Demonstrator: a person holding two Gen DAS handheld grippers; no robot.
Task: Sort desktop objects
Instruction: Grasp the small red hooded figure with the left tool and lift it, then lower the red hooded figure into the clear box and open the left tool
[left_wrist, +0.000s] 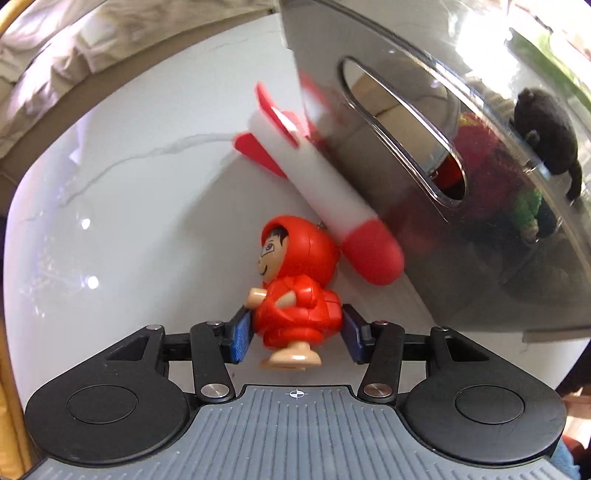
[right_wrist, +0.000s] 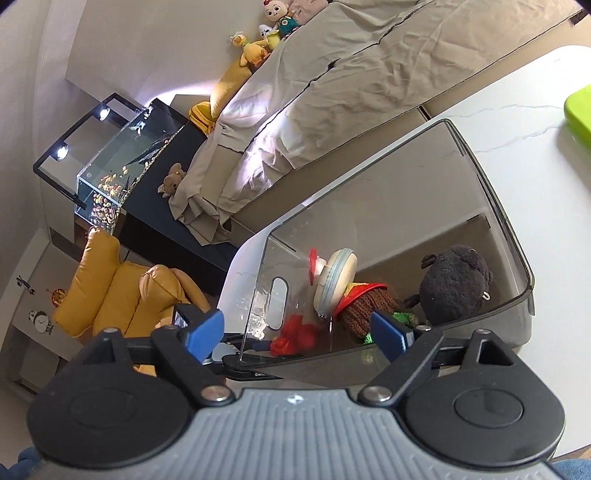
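Red plastic fills the space between the left gripper's blue pads: a small hooded figure with a smiling face stands there, the pad on one side touching its body, the other pad just beside it, so the tongs look clenched on the figure, though contact on that second side is not sure. The figure's tan foot rests on the white marbled table. Just behind its head a white tube with a red cap and red fins, a toy rocket, leans tilted against the outer wall of a smoky clear bin. The rocket is blurred.

The bin stands on the table near the edge facing the sofa. Its wall has an oval handle slot. Inside lie a black plush, a brown knitted doll with a red and yellow hat, and a round cream disc propped on edge.

The right gripper hangs over the bin's near rim with its tongs released, blue pads spread wide and nothing between them. A lime-green lid or tray sits at the table's far right edge.
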